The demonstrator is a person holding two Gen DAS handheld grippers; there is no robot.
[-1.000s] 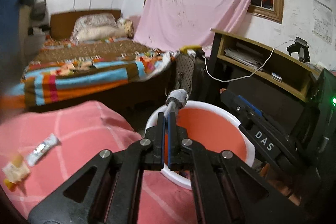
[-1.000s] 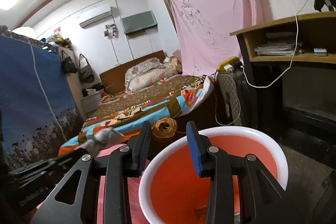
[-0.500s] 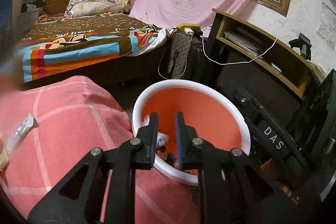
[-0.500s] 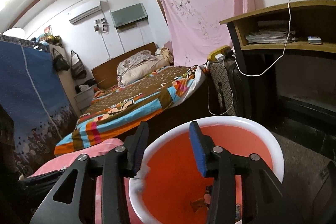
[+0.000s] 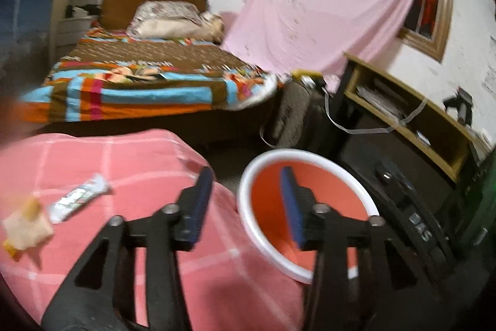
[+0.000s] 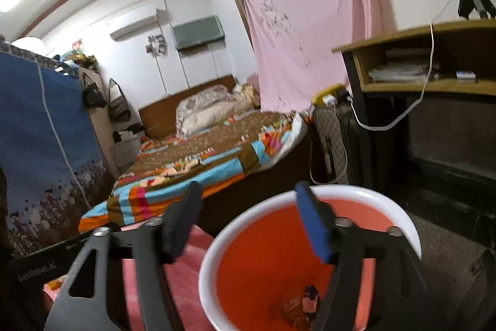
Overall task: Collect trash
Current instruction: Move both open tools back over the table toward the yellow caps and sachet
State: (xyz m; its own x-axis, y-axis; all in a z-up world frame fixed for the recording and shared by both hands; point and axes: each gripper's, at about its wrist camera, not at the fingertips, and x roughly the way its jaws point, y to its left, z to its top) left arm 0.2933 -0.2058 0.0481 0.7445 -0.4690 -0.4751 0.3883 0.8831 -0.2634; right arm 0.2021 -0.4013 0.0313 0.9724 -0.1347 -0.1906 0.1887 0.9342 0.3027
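An orange bucket with a white rim point(image 5: 248, 176) stands beside the pink checked cloth point(image 5: 139, 163); it also shows in the right wrist view point(image 6: 217, 241), with scraps of trash point(image 6: 303, 304) at its bottom. My left gripper point(image 5: 246, 179) is open and empty above the bucket's near rim. My right gripper point(image 6: 248, 194) is open and empty over the bucket's left rim. A silver wrapper point(image 5: 79, 197) and a yellowish wrapper point(image 5: 26, 230) lie on the cloth at the left.
A bed with a striped cover point(image 5: 148, 82) stands behind. A wooden shelf desk point(image 5: 412, 117) with a white cable is at the right. A black case point(image 5: 297, 110) stands on the floor. A blue wardrobe point(image 6: 40, 138) is at the left.
My left gripper opened, let the crumpled wrapper fall into the bucket, and has swung left and opened wider. My right gripper has opened wider and stays over the bucket.
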